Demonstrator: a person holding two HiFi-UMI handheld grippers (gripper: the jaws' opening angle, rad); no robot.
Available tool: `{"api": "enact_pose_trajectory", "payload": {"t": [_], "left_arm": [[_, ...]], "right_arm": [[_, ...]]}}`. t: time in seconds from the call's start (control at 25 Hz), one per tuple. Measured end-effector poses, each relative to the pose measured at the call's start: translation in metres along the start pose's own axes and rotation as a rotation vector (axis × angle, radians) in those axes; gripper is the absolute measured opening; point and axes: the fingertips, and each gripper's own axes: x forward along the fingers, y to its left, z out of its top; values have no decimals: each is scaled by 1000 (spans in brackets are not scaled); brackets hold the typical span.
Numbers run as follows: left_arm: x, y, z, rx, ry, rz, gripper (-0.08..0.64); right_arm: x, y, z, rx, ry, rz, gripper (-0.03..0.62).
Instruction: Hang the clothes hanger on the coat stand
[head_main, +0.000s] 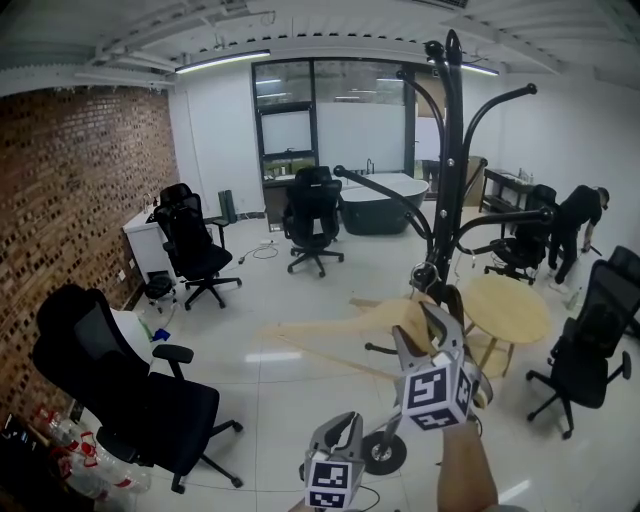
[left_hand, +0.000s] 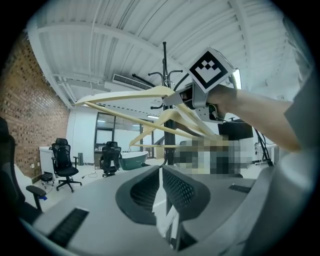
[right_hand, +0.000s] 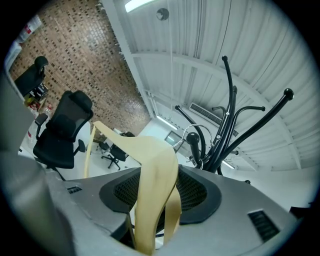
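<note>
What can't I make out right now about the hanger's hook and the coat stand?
Head view: the wooden hanger is motion-blurred, and its hook is lost between the right gripper and the coat stand.
Right gripper view: the hook lies next to a knobbed stand arm; whether it is over the arm cannot be told.
Left gripper view: a mosaic patch covers the hanger's lower end.

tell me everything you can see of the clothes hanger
The clothes hanger is pale wood, with curved shoulders, a thin crossbar and a silver wire hook. The right gripper is shut on one shoulder, holding it up beside the black coat stand; the hook sits by a knobbed peg, not clearly hung.
</note>
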Motion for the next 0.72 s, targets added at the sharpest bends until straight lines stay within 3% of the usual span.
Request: {"api": "enact_pose_trajectory", "payload": {"t": [0.72], "left_arm": [[24,0,-13,-5,47,0,37]], "right_arm": [[26,-11,-38,44,56,-7,202]]}}
